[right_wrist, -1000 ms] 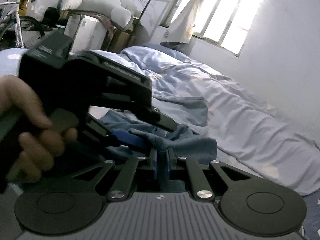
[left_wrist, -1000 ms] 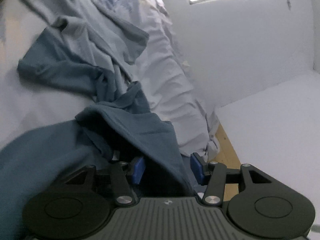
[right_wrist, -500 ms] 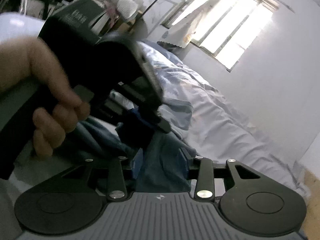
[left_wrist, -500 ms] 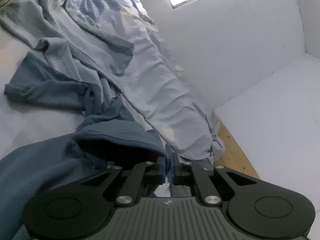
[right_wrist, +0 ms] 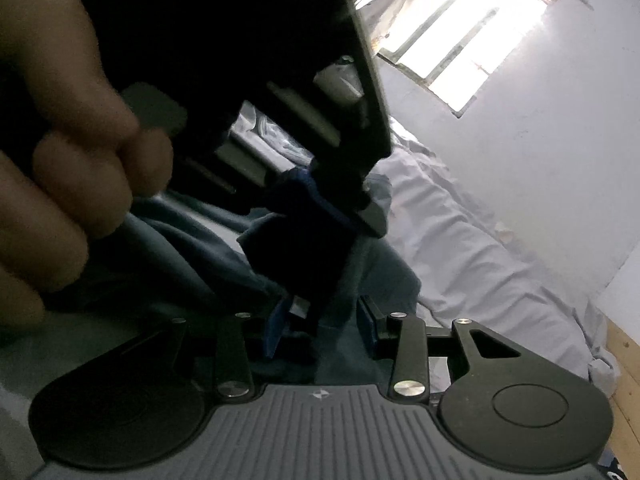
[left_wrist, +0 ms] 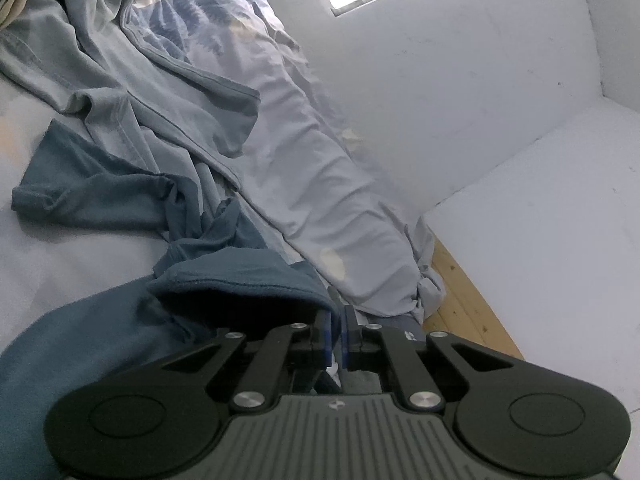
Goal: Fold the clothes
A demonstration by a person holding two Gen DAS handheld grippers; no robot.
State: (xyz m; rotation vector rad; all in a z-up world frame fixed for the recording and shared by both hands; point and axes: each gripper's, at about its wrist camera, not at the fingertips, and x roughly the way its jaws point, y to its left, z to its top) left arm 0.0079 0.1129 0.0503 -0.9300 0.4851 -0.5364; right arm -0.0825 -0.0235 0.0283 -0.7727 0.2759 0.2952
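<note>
A bright window (right_wrist: pixel 468 36) with bars sits high in the upper right of the right wrist view, set in a plain white wall (left_wrist: pixel 460 80). Below it a rumpled pale bedsheet (left_wrist: pixel 320 184) runs diagonally across the frame. A strip of light wooden floor (left_wrist: pixel 468 312) shows at lower right.

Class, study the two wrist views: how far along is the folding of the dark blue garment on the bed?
Barely begun. Done: nothing folded; the dark blue cotton garment lies crumpled on the bed sheet, against the pale grey-blue garment. In hand: the left gripper is shut on its hem; the right gripper is open with blue fabric between its fingers. Left: spreading it flat, then every fold.
</note>
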